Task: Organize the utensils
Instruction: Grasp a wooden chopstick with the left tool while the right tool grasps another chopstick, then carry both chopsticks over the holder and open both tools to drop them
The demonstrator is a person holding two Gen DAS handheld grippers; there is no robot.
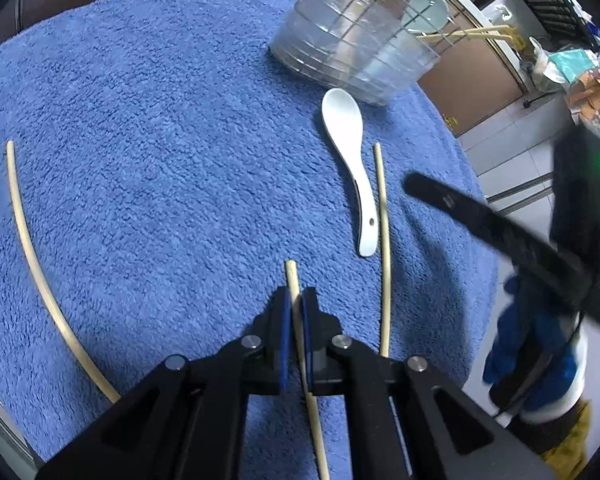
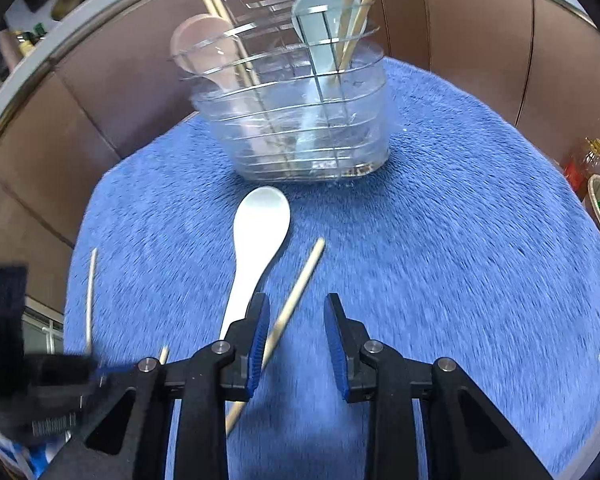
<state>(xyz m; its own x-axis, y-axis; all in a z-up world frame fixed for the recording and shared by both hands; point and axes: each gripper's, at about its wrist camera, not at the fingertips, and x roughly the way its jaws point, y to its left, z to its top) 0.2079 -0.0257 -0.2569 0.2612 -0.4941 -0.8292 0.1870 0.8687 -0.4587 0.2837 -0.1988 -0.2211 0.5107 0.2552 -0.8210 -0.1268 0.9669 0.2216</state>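
My left gripper (image 1: 296,300) is shut on a pale wooden chopstick (image 1: 293,276) just above the blue towel (image 1: 160,120). A white spoon (image 1: 348,160) and a second chopstick (image 1: 384,248) lie to its right, and a third chopstick (image 1: 32,264) lies far left. In the right wrist view my right gripper (image 2: 296,304) is open over the towel (image 2: 460,240). A chopstick (image 2: 300,280) lies slanted under its jaws, and the white spoon (image 2: 260,232) is just left of it. The clear utensil holder (image 2: 296,136) stands behind.
The holder contains a pink spoon (image 2: 204,48), a pale green spoon (image 2: 320,20) and several chopsticks (image 2: 360,0). A brown panelled wall (image 2: 480,40) rises behind the towel. The right gripper's blurred black finger (image 1: 440,196) reaches in at the towel's right edge.
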